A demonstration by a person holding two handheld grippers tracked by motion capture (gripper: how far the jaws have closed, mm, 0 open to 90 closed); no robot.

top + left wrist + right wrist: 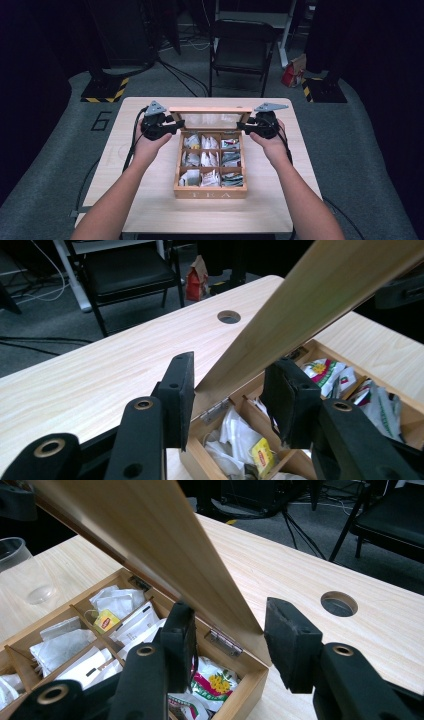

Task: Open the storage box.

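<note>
Two grippers, my left gripper point(176, 125) and right gripper point(242, 125), straddle the tea box's raised lid point(210, 119) with jaws partly open, pads apparently not pressing it. The tea box point(210, 192) sits mid-table point(150, 210), with a folding chair point(242, 47) beyond on grey carpet. My right gripper view adds a clear plastic cup point(22, 570) beside the box.

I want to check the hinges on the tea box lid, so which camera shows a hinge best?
The right gripper view: a metal hinge sits sharp and near between the lid and the box's back wall. The left gripper view shows the other hinge, smaller and partly behind a jaw. In the high view the tea box is too far off to tell hinges.
</note>
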